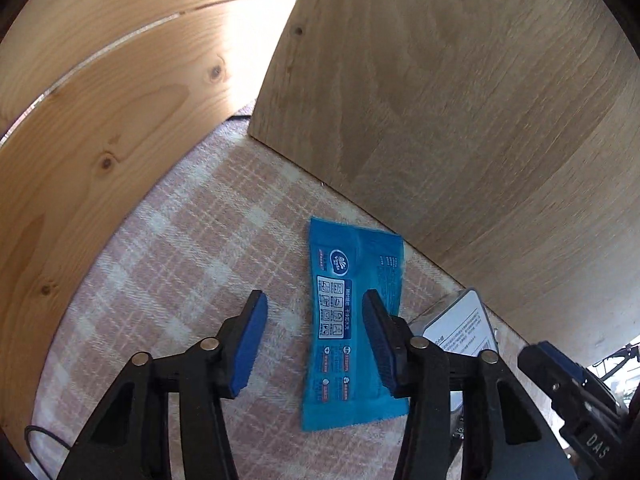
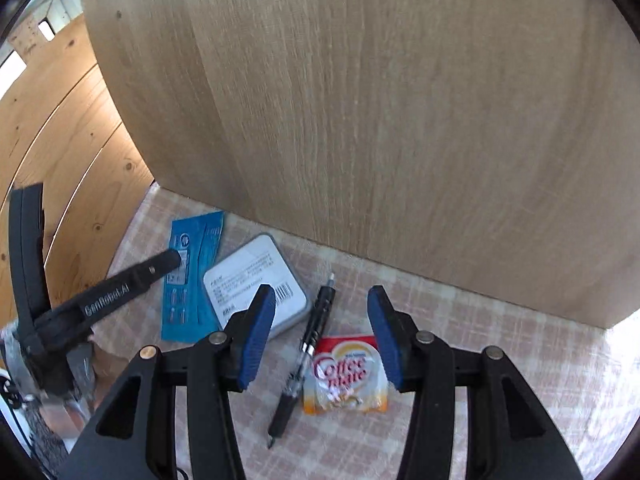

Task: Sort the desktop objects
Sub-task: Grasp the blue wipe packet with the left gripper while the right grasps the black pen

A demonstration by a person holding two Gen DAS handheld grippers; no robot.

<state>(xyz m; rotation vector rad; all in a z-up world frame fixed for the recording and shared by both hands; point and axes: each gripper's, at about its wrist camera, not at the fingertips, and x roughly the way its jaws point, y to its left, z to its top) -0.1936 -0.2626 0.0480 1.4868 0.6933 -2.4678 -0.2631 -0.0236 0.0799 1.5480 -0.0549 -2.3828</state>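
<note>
Frankly, I judged both grabs risky. Left gripper (image 1: 315, 334) jaws open, empty, over flat blue sachet (image 1: 352, 320) on checked cloth (image 1: 180, 248): pads could skid. Right gripper (image 2: 322, 330) open above Coffee-mate packet (image 2: 345, 376); black pen (image 2: 306, 354) touching it could drag along.

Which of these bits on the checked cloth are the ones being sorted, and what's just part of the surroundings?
Being sorted:
- blue sachet
- grey tin
- black pen
- Coffee-mate packet

Just there:
- checked cloth
- pale wooden board standing behind
- knotty pine planks to the left
- thin black cable at the cloth's edge
</note>
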